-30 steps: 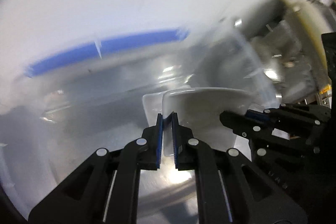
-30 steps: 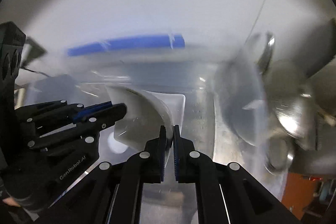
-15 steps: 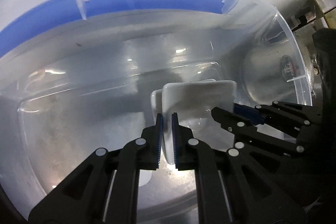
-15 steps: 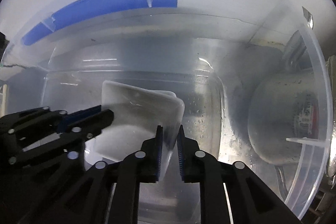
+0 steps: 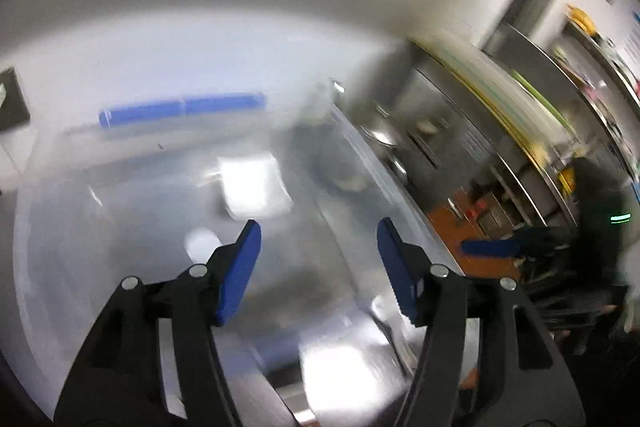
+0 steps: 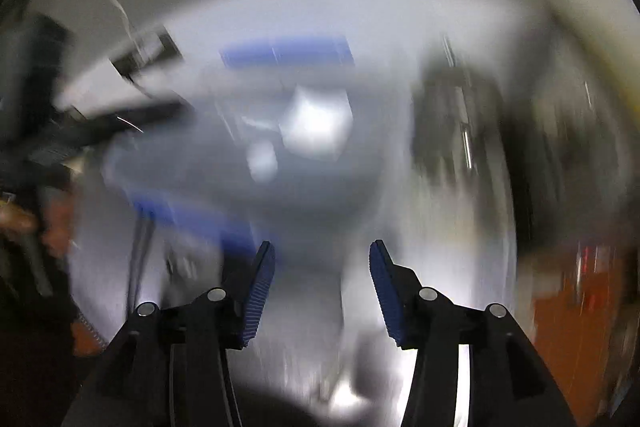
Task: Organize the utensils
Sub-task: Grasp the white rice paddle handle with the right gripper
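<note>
both tools (image 5: 318, 259) (image 6: 322, 279) opening, empty, white dish (image 5: 256, 189) in clear tub (image 5: 60, 227), no legible text

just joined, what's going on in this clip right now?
A person is sorting kitchenware with two handheld grippers. The white square dish sits inside the clear plastic bin, the one with the blue handle. Neither gripper holds anything: the left gripper and the right gripper both have their jaws opening, with nothing between them. Both views are heavily motion-blurred, so the metal counter and shelves at the right are hard to read.
</note>
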A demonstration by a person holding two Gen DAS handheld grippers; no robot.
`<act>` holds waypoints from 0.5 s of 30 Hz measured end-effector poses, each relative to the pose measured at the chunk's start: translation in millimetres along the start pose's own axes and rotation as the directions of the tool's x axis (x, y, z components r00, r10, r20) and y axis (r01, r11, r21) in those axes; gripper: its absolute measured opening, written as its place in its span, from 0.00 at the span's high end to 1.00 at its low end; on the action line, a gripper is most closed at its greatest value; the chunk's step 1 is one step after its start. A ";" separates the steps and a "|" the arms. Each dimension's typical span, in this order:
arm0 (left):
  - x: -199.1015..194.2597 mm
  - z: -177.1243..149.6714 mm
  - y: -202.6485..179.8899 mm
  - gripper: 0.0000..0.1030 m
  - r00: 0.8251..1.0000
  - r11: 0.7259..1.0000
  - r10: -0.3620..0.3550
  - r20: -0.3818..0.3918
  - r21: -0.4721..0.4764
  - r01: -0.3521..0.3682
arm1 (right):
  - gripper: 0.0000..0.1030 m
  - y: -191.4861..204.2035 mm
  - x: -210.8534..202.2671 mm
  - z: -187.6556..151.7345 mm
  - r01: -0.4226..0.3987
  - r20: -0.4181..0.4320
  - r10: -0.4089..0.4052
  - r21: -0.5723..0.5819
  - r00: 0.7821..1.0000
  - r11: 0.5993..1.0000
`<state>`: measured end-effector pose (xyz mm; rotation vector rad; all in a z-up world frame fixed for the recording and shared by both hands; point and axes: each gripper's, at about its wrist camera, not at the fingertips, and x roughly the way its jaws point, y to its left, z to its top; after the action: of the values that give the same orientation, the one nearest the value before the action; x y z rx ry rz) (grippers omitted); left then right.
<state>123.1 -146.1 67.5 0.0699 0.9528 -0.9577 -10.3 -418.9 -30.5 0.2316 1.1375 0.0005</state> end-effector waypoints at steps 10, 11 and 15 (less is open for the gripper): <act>55.9 -108.7 -38.8 0.44 0.953 0.993 -0.083 -0.292 -0.103 0.055 | 0.51 -14.8 103.2 -108.9 0.062 -0.252 -0.010 0.202 0.968 0.977; 63.5 -112.7 -36.8 0.44 0.948 0.991 -0.086 -0.307 -0.124 0.050 | 0.51 -10.9 107.6 -113.2 0.063 -0.269 -0.010 0.190 0.963 0.980; 88.1 -125.9 -26.8 0.45 0.924 0.980 -0.104 -0.367 -0.197 0.032 | 0.72 1.5 109.8 -127.5 0.107 -0.268 -0.076 0.105 0.960 0.989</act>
<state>40.1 -165.1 -63.2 0.0623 1.4059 -0.9309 -78.3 -381.2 -179.7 0.2903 1.4153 -0.1220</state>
